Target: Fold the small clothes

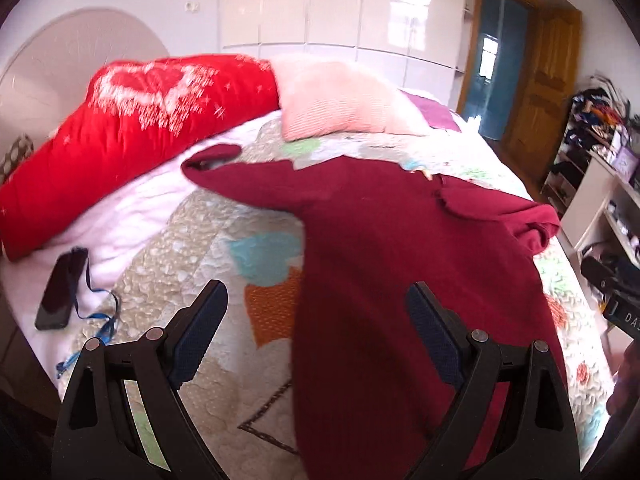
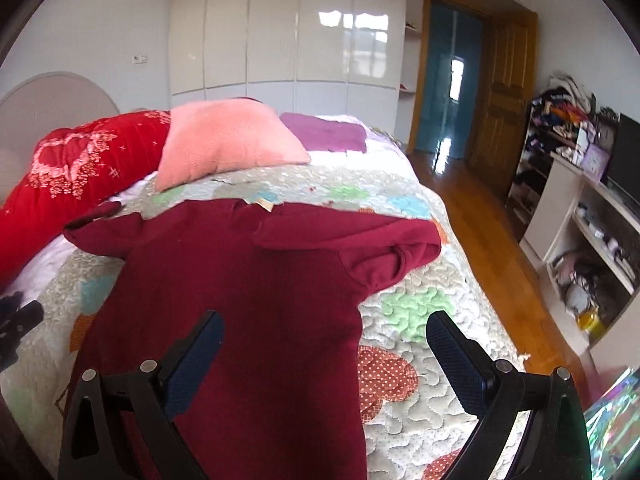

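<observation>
**Barely begun: shirt spread out, nothing folded yet**

So far the dark red shirt [image 1: 400, 264] lies opened out flat on the patchwork quilt [image 1: 192, 240], collar at the far end, one sleeve stretched away to the far left of the left gripper [image 1: 316, 332] and the other bunched up at the far right. No fold appears to have been made; my reading is that the garment has only been laid out, so both sleeves and the body remain to be turned in.

Both tools hover above the near part of the shirt, pointing forward along it toward the collar. The left gripper has its jaws spread wide with nothing between them: its right finger is over the cloth, its left finger over bare quilt, so the shirt's left edge runs between them. The right gripper [image 2: 324, 348] is likewise spread and empty, straddling the shirt's right edge, left finger over fabric, right finger over quilt.

A phone [image 1: 60, 292] with a blue lanyard rests well off to the left gripper's left, clear of the garment.
</observation>
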The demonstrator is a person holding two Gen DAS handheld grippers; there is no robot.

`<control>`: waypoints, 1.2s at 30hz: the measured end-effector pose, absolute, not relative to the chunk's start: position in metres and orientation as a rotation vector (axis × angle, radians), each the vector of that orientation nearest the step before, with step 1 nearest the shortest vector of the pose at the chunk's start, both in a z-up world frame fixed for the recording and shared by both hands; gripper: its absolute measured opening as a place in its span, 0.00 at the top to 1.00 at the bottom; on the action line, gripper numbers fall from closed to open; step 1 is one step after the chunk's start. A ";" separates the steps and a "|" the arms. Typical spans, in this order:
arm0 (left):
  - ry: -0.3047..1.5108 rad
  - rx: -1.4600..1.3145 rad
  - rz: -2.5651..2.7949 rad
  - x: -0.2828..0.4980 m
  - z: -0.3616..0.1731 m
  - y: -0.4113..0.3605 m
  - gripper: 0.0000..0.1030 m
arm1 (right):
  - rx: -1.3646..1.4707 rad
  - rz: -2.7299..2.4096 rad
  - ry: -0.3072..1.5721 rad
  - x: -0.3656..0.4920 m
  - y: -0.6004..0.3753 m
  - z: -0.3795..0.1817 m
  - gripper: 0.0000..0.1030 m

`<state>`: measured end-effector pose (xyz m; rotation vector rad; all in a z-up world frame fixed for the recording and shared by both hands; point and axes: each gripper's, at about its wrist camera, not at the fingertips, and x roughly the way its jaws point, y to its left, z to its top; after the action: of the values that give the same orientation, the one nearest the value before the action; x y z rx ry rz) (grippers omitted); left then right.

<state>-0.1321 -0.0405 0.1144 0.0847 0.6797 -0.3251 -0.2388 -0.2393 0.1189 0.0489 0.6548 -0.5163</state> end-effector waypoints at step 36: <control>0.801 0.137 -0.294 -0.089 0.064 -0.086 0.11 | 0.176 -0.424 0.792 -0.190 -0.255 0.072 0.03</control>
<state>-0.0893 -0.0865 0.0639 0.1374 0.8010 -0.2941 -0.1897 -0.2553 0.0716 0.1756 0.7923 -0.4239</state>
